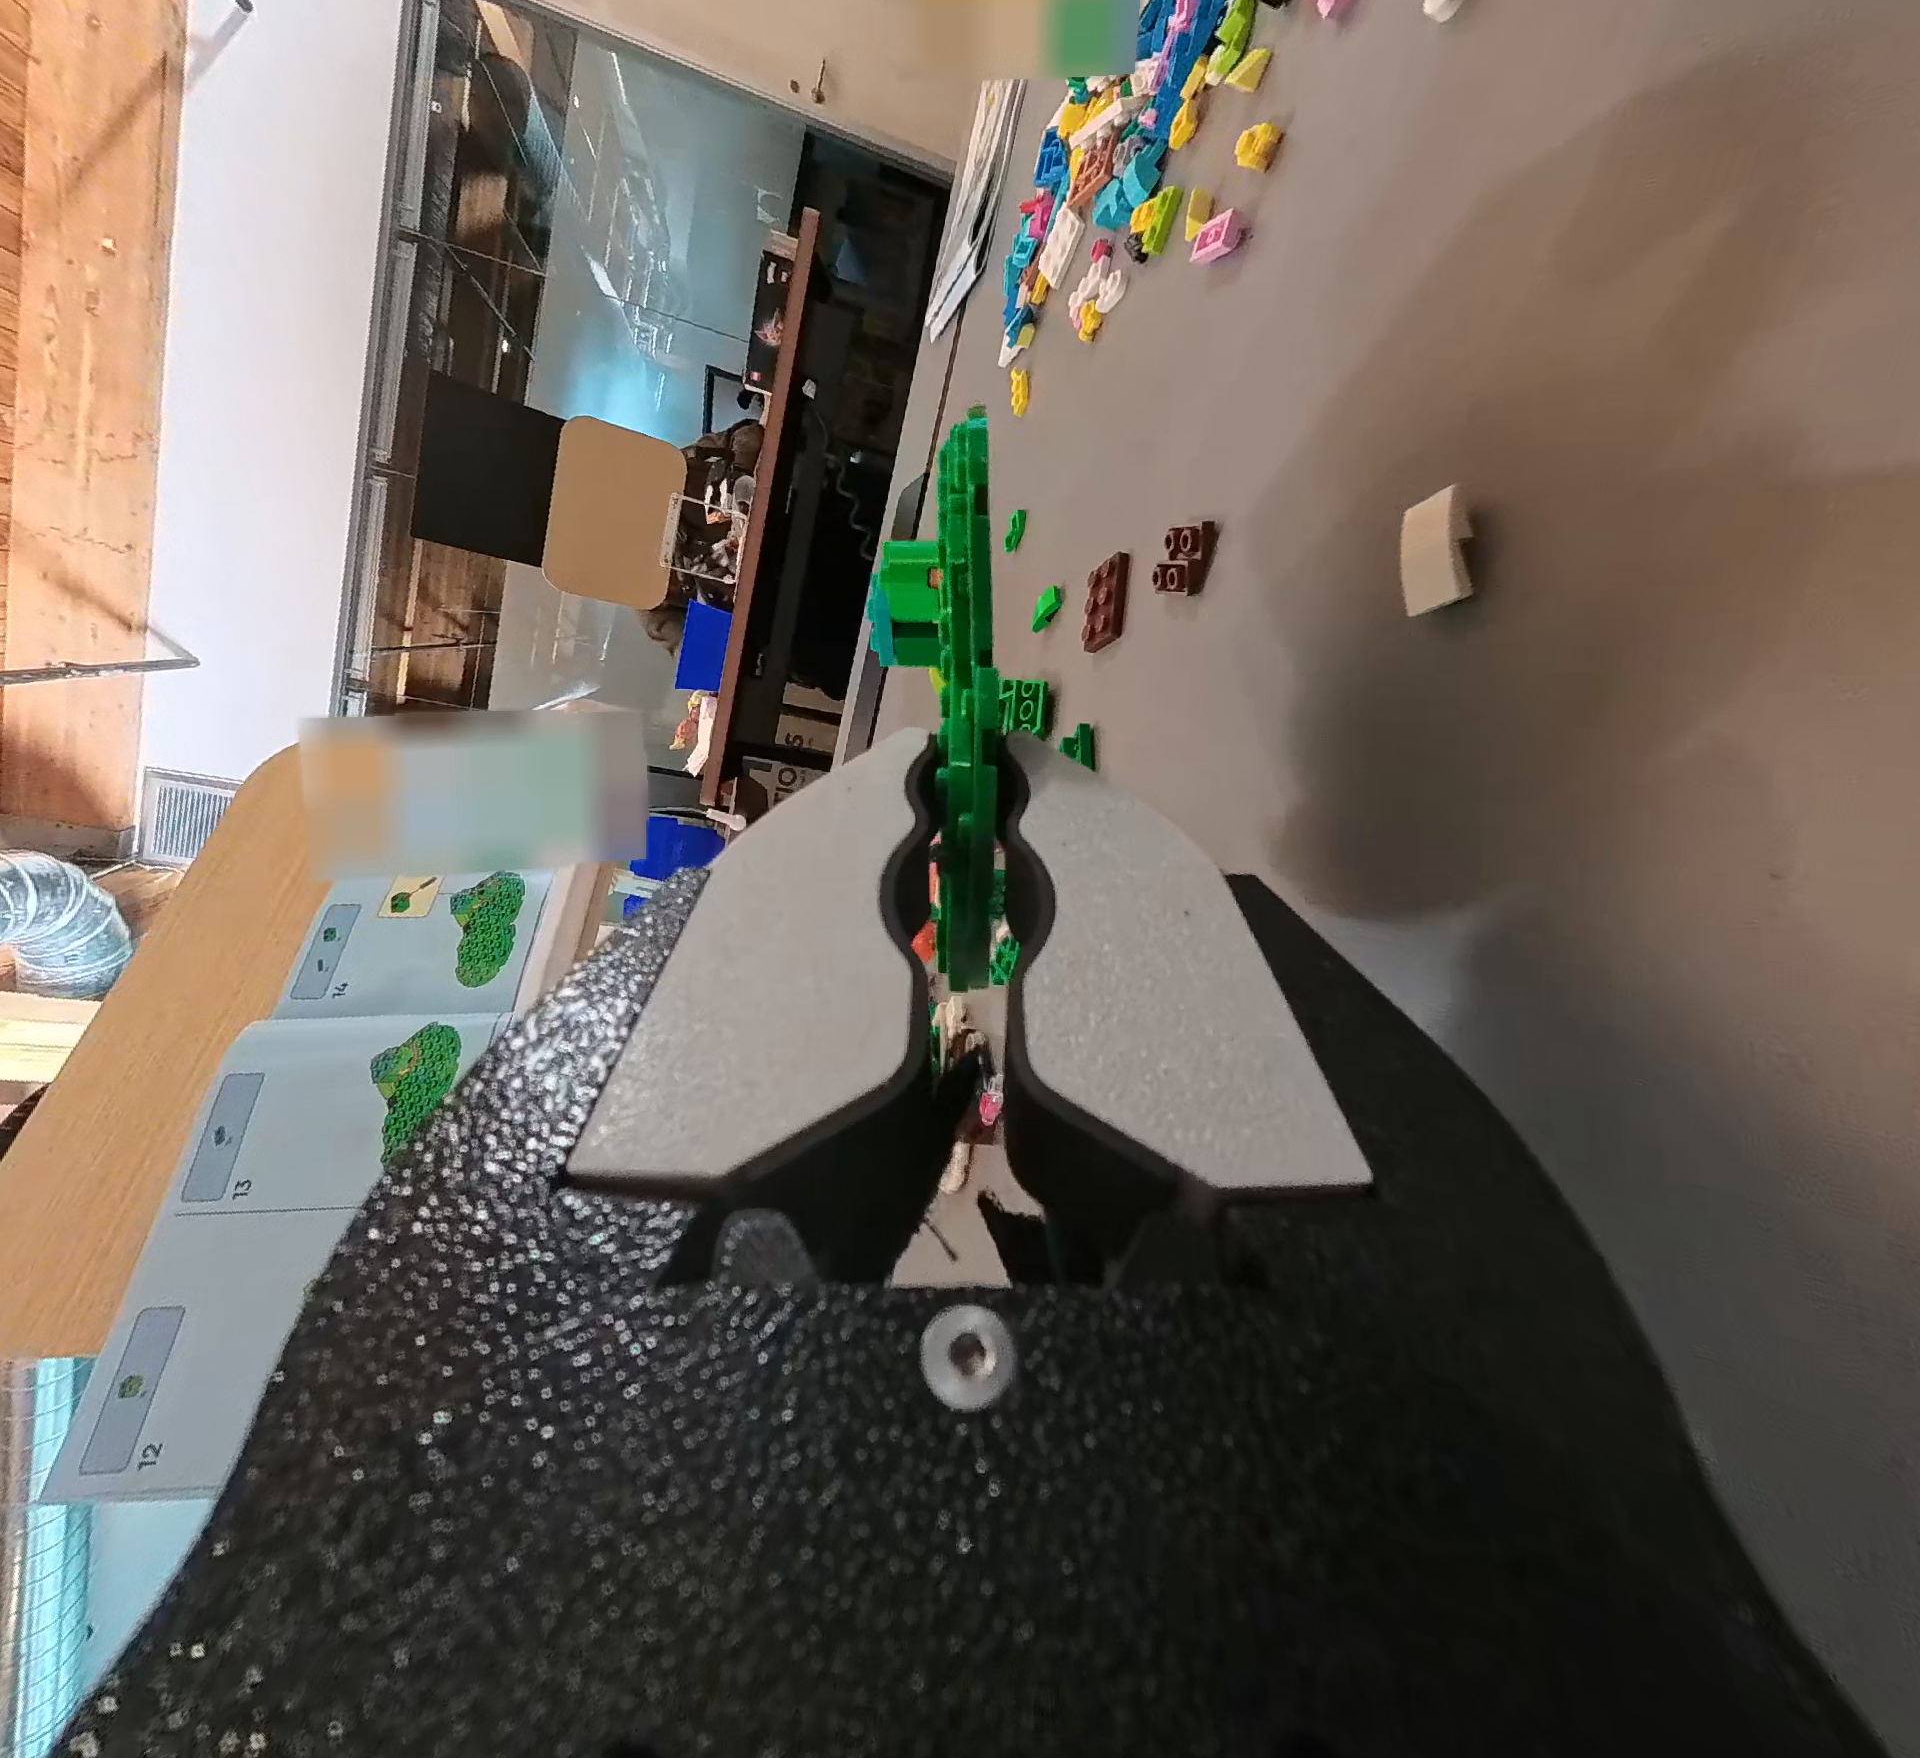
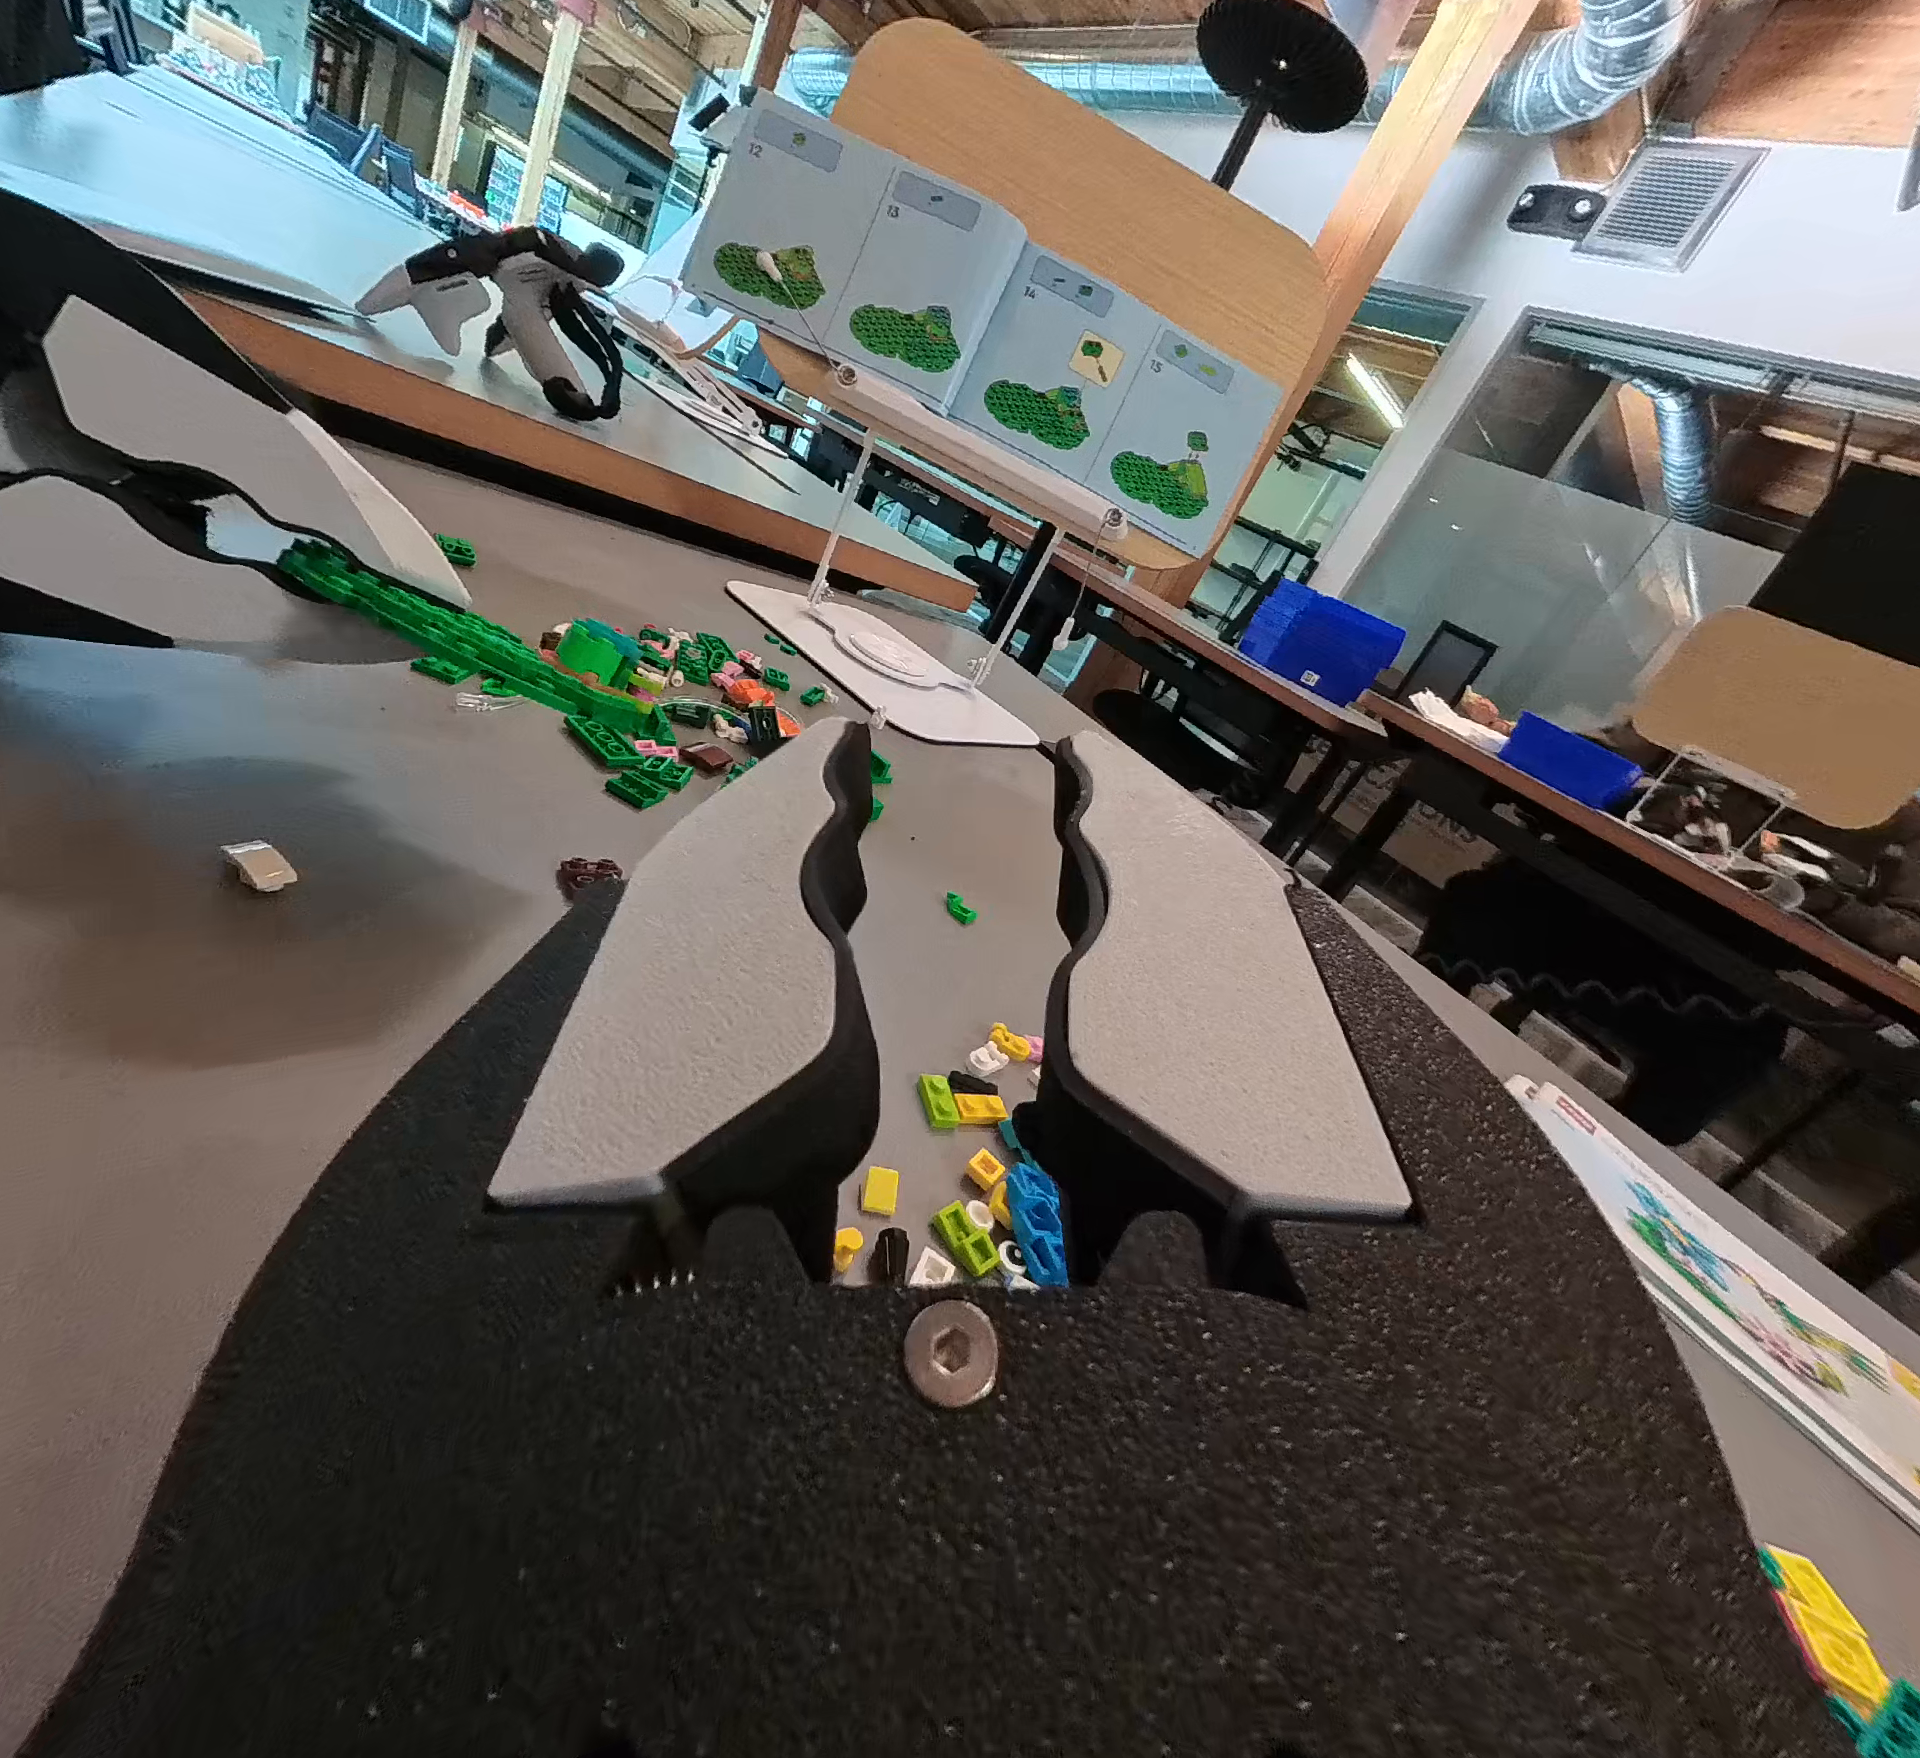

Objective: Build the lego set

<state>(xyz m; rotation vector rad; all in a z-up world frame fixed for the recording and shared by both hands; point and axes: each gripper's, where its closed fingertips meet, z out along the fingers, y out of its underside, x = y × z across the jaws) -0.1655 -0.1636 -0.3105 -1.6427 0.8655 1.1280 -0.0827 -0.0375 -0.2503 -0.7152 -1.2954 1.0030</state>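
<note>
Flat green studded Lego baseplate [image 1: 961, 565] clamped edge-on in left gripper [image 1: 975, 763], lifted off grey table [image 1: 1558, 358]; right gripper [image 2: 961, 752] empty, jaws apart above scattered small coloured bricks [image 2: 966, 1158]; open instruction booklet [image 2: 977, 326] propped behind.

Bright, even daylight fills both views. Soft broad shadows spread over the matte grey tabletop [image 1: 1662, 358] at three o'clock in the left wrist view and nine o'clock in the right. Straight lines bow near the edges; the far background goes slightly soft.
</note>
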